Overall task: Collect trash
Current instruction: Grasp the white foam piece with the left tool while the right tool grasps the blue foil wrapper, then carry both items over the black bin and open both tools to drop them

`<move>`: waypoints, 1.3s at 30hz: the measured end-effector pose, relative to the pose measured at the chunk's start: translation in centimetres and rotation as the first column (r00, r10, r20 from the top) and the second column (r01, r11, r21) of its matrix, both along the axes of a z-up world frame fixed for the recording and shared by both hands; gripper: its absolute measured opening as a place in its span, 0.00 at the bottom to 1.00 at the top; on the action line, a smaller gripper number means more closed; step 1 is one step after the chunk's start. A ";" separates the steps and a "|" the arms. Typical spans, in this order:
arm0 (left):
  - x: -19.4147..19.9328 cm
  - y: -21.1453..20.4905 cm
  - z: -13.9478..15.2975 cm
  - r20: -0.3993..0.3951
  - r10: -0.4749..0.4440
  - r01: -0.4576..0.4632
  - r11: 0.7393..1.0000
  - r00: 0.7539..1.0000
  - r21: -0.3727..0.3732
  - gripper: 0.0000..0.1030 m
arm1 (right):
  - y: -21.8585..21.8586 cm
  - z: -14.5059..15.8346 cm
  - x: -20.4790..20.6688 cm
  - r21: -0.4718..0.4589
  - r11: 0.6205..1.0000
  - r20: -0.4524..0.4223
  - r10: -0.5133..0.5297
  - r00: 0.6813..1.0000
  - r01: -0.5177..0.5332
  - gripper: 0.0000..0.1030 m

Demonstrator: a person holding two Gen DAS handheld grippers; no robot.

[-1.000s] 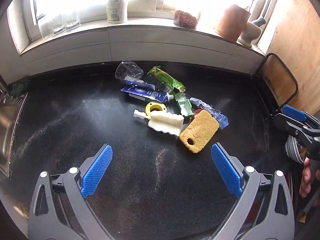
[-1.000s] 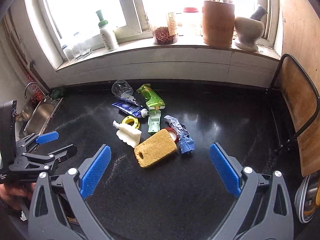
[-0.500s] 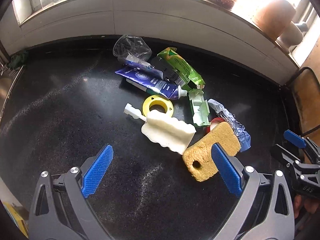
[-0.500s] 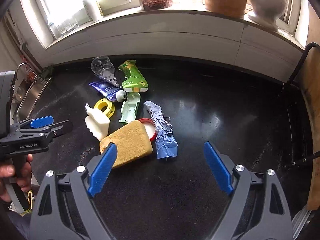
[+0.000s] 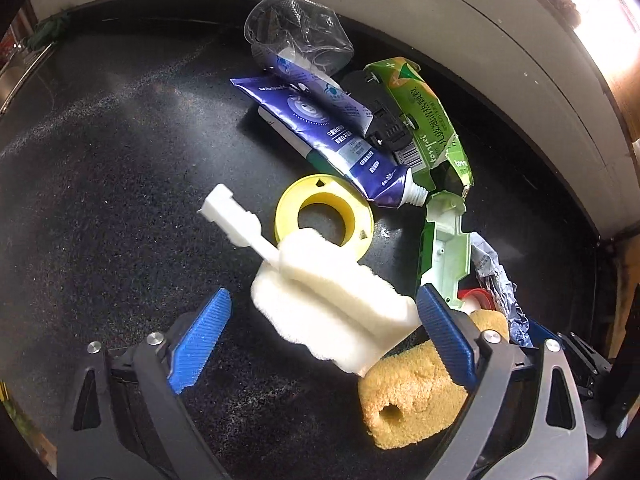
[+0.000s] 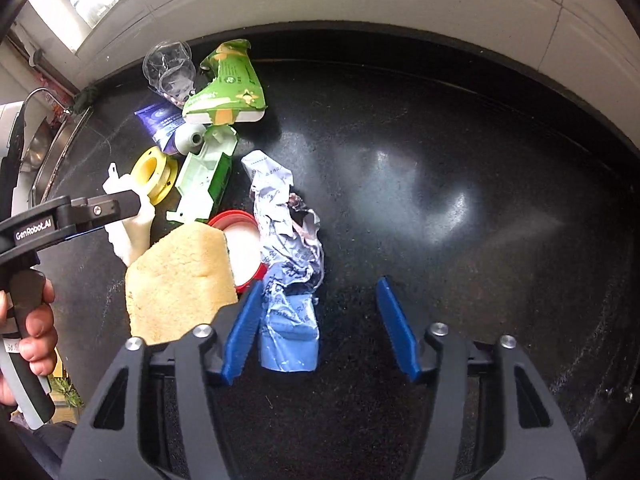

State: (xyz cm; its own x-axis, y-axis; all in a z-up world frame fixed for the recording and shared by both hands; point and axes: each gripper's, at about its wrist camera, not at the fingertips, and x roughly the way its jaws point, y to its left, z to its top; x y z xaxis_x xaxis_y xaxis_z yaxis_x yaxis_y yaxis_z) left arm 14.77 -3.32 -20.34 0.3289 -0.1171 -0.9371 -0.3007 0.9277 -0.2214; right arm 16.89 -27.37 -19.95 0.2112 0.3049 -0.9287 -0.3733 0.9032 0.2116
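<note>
Trash sits piled mid-counter. Left gripper (image 5: 322, 338), closing but unclenched, straddles the white sponge brush (image 5: 328, 304); its right pad crowds the yellow sponge (image 5: 412, 396) and may snag it. Right gripper (image 6: 320, 328), jaws narrowing, ungripped, brackets the blue wrapper (image 6: 290, 320), which could slip out.

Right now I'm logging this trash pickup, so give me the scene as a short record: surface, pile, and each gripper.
surface: black countertop
pile: white sponge brush, yellow sponge, yellow ring, blue tube, green carton, clear plastic cup, crumpled blue wrapper
left gripper: jaws have just been closing, astride the white sponge brush, not yet pressing
right gripper: jaws have just been closing, crumpled blue wrapper between them, far pad clear of it
</note>
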 end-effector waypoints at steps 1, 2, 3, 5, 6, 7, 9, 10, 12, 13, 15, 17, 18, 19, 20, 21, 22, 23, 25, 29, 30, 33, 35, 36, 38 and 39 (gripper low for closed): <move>0.1 -0.1 -0.1 0.002 -0.005 0.005 1.000 1.000 -0.006 0.76 | 0.0 -0.1 0.1 -0.001 1.000 -0.006 0.006 1.000 -0.006 0.32; 0.3 -0.1 -0.2 -0.001 -0.008 0.008 1.000 1.000 -0.003 0.74 | 0.0 -0.2 0.2 0.006 1.000 -0.009 0.012 1.000 -0.012 0.29; 0.3 -0.2 -0.2 -0.002 -0.014 0.014 1.000 1.000 -0.003 0.70 | 0.0 -0.2 0.2 0.008 1.000 -0.011 0.017 1.000 -0.017 0.25; 0.2 0.1 0.1 0.001 -0.013 0.013 1.000 1.000 -0.013 0.61 | 0.2 -0.3 0.1 0.015 1.000 -0.014 0.022 1.000 -0.021 0.24; 0.3 0.1 0.2 0.003 -0.013 0.013 1.000 1.000 -0.021 0.54 | 0.1 -0.2 0.1 0.019 1.000 -0.010 0.014 1.000 -0.014 0.24; 0.1 0.2 0.4 0.004 -0.017 0.017 1.000 1.000 -0.021 0.46 | -0.1 0.2 0.0 0.026 1.000 -0.002 0.004 1.000 -0.004 0.23; -0.4 0.3 1.1 0.006 -0.033 0.033 0.999 0.999 -0.023 0.34 | -0.2 1.0 -0.2 0.038 0.999 0.013 -0.013 1.000 0.012 0.23; -0.7 0.4 1.5 0.007 -0.038 0.038 0.999 0.999 -0.018 0.32 | -0.3 1.6 -0.4 0.043 0.999 0.026 -0.020 0.999 0.019 0.23; -1.4 0.4 2.4 0.017 -0.053 0.053 0.999 0.998 -0.005 0.29 | -0.2 2.8 -0.8 0.044 0.999 0.051 -0.028 0.998 0.026 0.23; -1.9 0.6 2.9 0.025 -0.061 0.061 0.998 0.998 -0.005 0.27 | -0.2 3.3 -1.2 0.045 0.999 0.064 -0.032 0.997 0.029 0.23; -2.6 0.8 4.0 0.044 -0.082 0.082 0.997 0.996 0.004 0.26 | -0.2 4.6 -1.9 0.052 0.998 0.086 -0.041 0.995 0.036 0.23; -3.7 0.8 5.2 0.066 -0.108 0.106 0.994 0.992 0.039 0.26 | -0.1 5.9 -2.8 0.053 0.998 0.113 -0.049 0.992 0.044 0.23; -3.9 0.7 5.7 0.072 -0.124 0.120 0.991 0.990 0.054 0.26 | -0.1 6.5 -3.2 0.058 0.997 0.124 -0.054 0.991 0.047 0.23; -4.3 0.8 6.2 0.077 -0.132 0.127 0.990 0.988 0.064 0.26 | 0.0 7.1 -3.7 0.063 0.997 0.134 -0.060 0.989 0.052 0.23; -4.7 0.8 6.6 0.087 -0.136 0.130 0.989 0.987 0.069 0.26 | 0.2 7.7 -4.3 0.064 0.996 0.146 -0.065 0.987 0.056 0.23; -5.2 1.0 7.0 0.097 -0.141 0.134 0.988 0.985 0.072 0.26 | 0.3 8.2 -4.8 0.064 0.996 0.157 -0.066 0.985 0.057 0.23; -6.0 1.5 7.5 0.103 -0.143 0.136 0.988 0.984 0.077 0.26 | 0.4 8.6 -5.3 0.066 0.996 0.166 -0.068 0.984 0.058 0.23; -6.7 1.6 7.6 0.108 -0.147 0.139 0.987 0.983 0.082 0.26 | 0.5 9.0 -5.8 0.067 0.996 0.173 -0.070 0.982 0.060 0.23; -7.3 2.0 8.3 0.117 -0.156 0.147 0.985 0.981 0.086 0.26 | 0.9 9.6 -6.8 0.067 0.996 0.187 -0.076 0.980 0.064 0.23; -9.1 2.7 8.8 0.128 -0.167 0.156 0.984 0.978 0.090 0.26 | 1.4 10.2 -8.3 0.072 0.994 0.195 -0.094 0.976 0.081 0.23; -9.5 2.8 9.0 0.130 -0.167 0.156 0.984 0.977 0.090 0.26 | 1.6 10.3 -8.6 0.073 0.994 0.197 -0.095 0.976 0.082 0.23; -10.3 3.3 9.3 0.137 -0.170 0.158 0.983 0.976 0.097 0.26 | 2.2 10.7 -9.2 0.071 0.994 0.207 -0.096 0.974 0.083 0.23; -10.9 3.6 9.9 0.148 -0.174 0.158 0.981 0.974 0.113 0.26 | 2.7 11.2 -9.6 0.070 0.994 0.218 -0.093 0.971 0.079 0.23; -11.2 3.7 10.2 0.156 -0.178 0.159 0.979 0.972 0.127 0.26 | 3.0 11.4 -9.8 0.068 0.995 0.225 -0.088 0.970 0.074 0.23; -11.8 4.1 10.9 0.172 -0.184 0.159 0.976 0.968 0.152 0.26 | 3.9 12.1 -10.3 0.066 0.996 0.244 -0.068 0.967 0.054 0.23; -12.2 4.4 11.2 0.181 -0.186 0.156 0.974 0.966 0.166 0.26 | 4.5 12.5 -10.4 0.068 0.997 0.252 -0.056 0.966 0.040 0.23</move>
State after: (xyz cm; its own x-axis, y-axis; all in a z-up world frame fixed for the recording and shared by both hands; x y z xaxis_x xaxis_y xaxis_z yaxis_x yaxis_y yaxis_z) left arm 2.57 1.07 -9.11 0.4938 -0.0511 -0.8681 -0.0996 0.9884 -0.1149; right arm 6.46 -22.87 -7.49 0.4527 0.3436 -0.8228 -0.3785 0.9096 0.1715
